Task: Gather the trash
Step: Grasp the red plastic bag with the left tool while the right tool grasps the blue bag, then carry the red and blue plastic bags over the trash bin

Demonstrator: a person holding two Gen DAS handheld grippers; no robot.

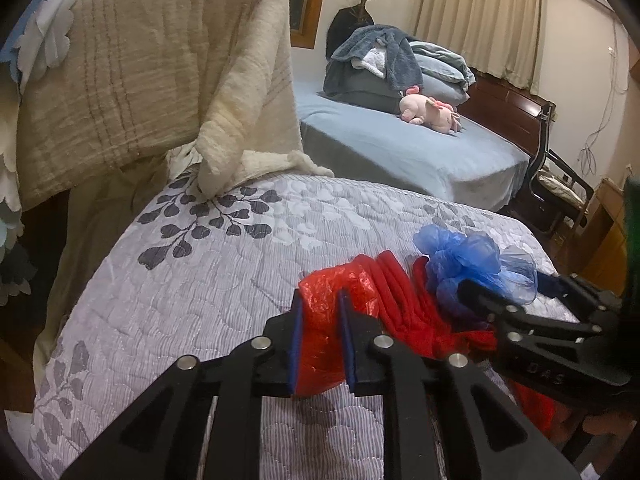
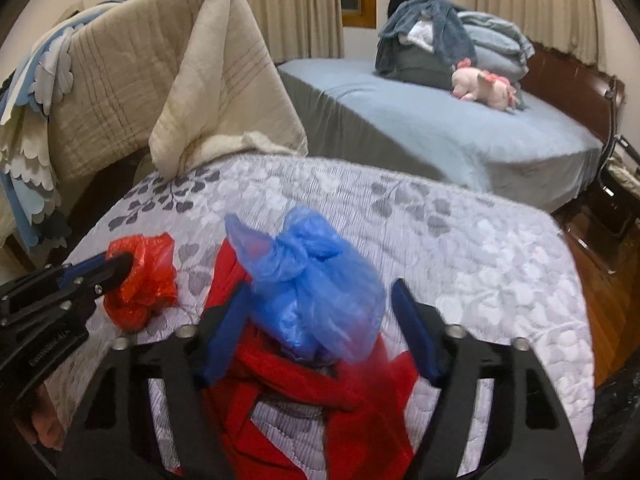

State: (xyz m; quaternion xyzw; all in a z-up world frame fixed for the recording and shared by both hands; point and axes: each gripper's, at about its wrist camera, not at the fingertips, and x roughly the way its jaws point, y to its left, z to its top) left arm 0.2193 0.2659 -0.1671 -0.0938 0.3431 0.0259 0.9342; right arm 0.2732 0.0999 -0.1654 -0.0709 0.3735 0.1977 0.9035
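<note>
Blue bag (image 2: 312,280) between right gripper (image 2: 320,320) fingers

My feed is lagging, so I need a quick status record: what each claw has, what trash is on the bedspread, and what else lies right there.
left claw: shut on the red plastic bag
right claw: open, straddling the blue plastic bag, pads not pressing it yet
blue plastic bag: crumpled, resting on the red cloth
red cloth: lying on the bedspread, under both claws
surface: grey quilted bedspread with leaf print
background: second bed with folded blankets and a pink plush toy
</note>
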